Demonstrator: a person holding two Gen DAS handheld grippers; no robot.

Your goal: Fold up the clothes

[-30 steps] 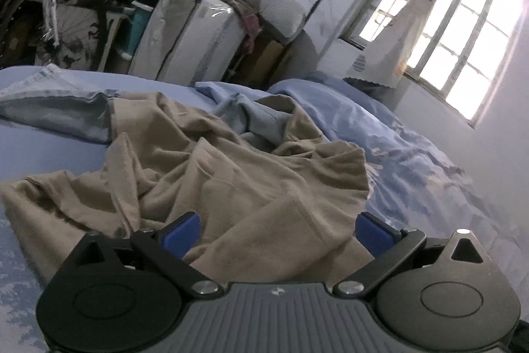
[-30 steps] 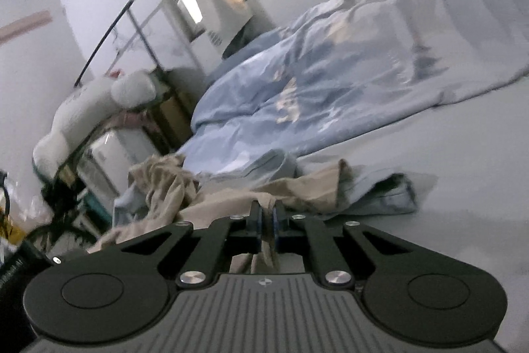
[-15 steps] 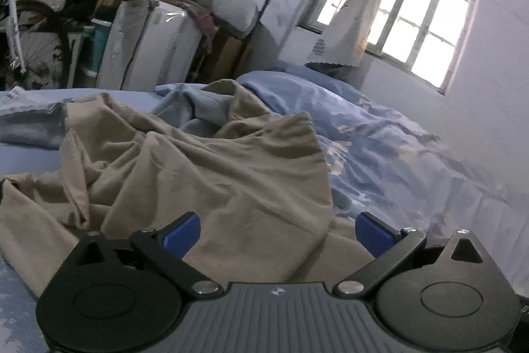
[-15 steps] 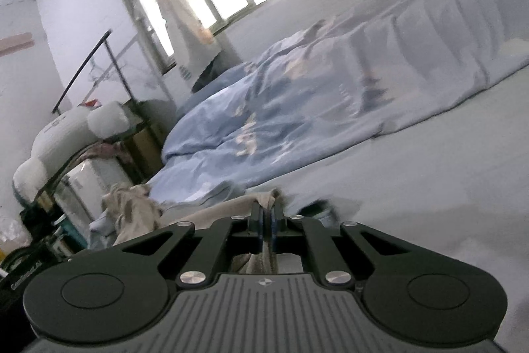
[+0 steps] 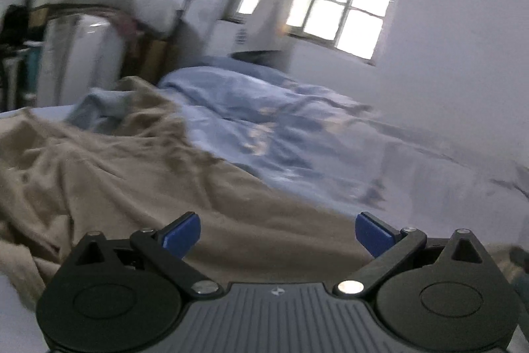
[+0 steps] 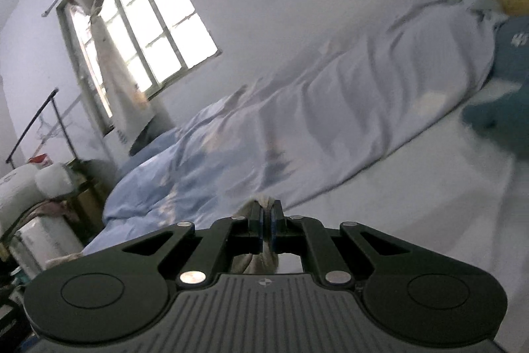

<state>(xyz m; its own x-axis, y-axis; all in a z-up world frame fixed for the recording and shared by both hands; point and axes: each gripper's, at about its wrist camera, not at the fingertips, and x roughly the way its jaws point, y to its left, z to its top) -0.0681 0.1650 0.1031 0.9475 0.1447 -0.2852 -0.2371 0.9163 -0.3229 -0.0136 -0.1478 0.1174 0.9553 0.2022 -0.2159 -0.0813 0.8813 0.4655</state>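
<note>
Tan garment [image 5: 125,187] plain, pale-blue garment [image 5: 96,108] behind it, duvet [image 5: 281,128] light blue with faint whitish blotches, bed sheet [image 6: 413,204] plain pale blue-grey, left tongs [image 5: 277,232] black with blue pads [image 5: 182,234], dark teal cloth [image 6: 506,81] at bed's far-right edge.

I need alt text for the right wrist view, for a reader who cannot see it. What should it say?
The right gripper is shut on a bunch of beige cloth, pointing across a bed. Beyond it a rumpled pale blue duvet lies along a white wall, with a bright barred window at upper left.
</note>
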